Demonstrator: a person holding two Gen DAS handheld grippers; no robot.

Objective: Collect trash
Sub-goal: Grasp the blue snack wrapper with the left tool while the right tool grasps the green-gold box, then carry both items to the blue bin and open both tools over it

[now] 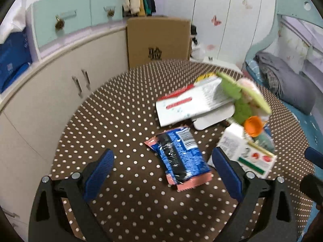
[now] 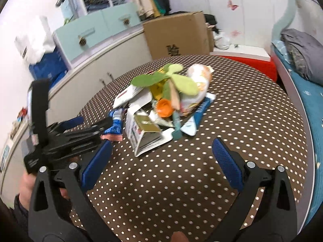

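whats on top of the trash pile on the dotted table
A green leaf-shaped toy lies on top, with an orange cap below it. Its leaves cover part of the white box and yellow packet; anything deeper is hidden.

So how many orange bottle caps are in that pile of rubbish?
1: the orange cap sits mid-pile, beside the white carton, under the green leaves. Others may be buried.

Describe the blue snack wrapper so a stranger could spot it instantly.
Start at the brown polka-dot tablecloth. Before the trash pile, nearest the left tongs, lies the flattened blue-and-black foil wrapper. Only it has pink crimped ends and a barcode.
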